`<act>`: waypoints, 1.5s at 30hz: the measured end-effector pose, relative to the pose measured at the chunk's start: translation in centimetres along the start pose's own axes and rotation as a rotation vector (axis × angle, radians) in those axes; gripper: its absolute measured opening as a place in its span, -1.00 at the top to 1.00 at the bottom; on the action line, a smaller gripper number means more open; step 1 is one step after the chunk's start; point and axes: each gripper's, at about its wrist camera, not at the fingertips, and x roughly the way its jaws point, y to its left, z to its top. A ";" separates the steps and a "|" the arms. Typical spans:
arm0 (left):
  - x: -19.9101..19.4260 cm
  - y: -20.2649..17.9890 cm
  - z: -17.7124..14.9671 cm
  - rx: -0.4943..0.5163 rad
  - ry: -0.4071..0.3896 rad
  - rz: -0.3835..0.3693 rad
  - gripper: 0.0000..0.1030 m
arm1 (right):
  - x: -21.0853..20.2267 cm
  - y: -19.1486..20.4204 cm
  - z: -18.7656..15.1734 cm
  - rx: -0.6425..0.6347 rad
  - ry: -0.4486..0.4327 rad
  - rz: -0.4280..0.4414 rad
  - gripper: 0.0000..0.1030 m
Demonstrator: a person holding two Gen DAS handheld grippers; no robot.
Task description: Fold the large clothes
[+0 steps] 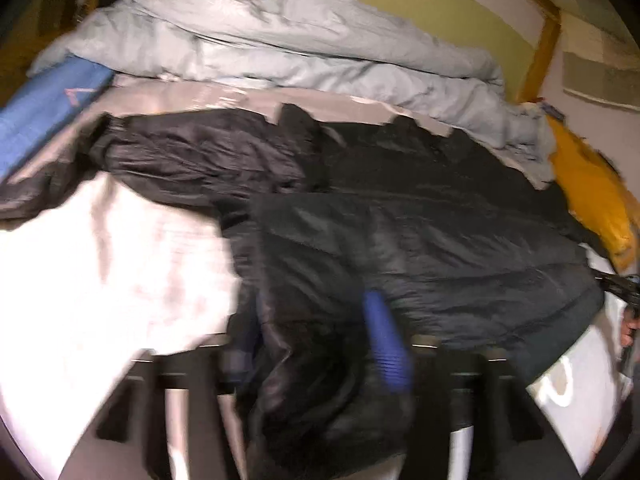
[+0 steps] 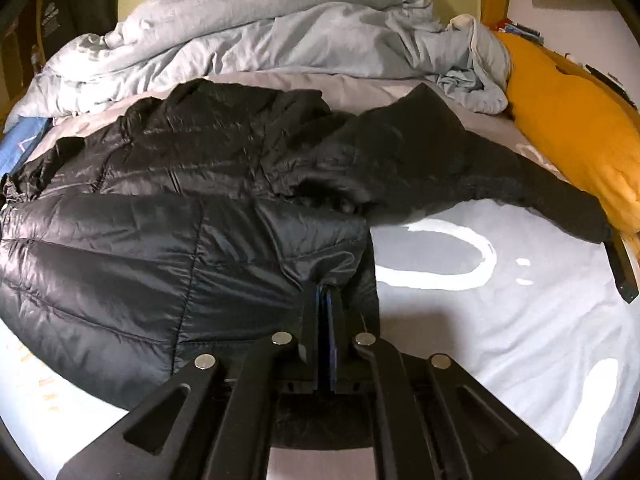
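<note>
A black puffer jacket [image 2: 168,216] lies spread on the bed, one sleeve [image 2: 532,192] stretched to the right. My right gripper [image 2: 326,292] is shut on the jacket's lower hem near its right corner. In the blurred left wrist view the jacket [image 1: 420,224] fills the middle. My left gripper [image 1: 316,320] has its jaws apart, with a fold of jacket fabric bunched between the blue finger pads [image 1: 384,344]. The right gripper shows at the far right edge of that view [image 1: 626,292].
A crumpled light-grey duvet [image 2: 280,36] is piled at the back of the bed. A yellow pillow [image 2: 568,120] lies at the right edge. A blue item [image 1: 44,112] sits at the back left. The pale sheet [image 2: 500,320] has white printed shapes.
</note>
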 end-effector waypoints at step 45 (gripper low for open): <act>-14.2 -4.7 -1.6 0.121 -0.266 0.060 -0.40 | -13.5 -3.5 -0.3 0.123 -0.268 0.123 -0.17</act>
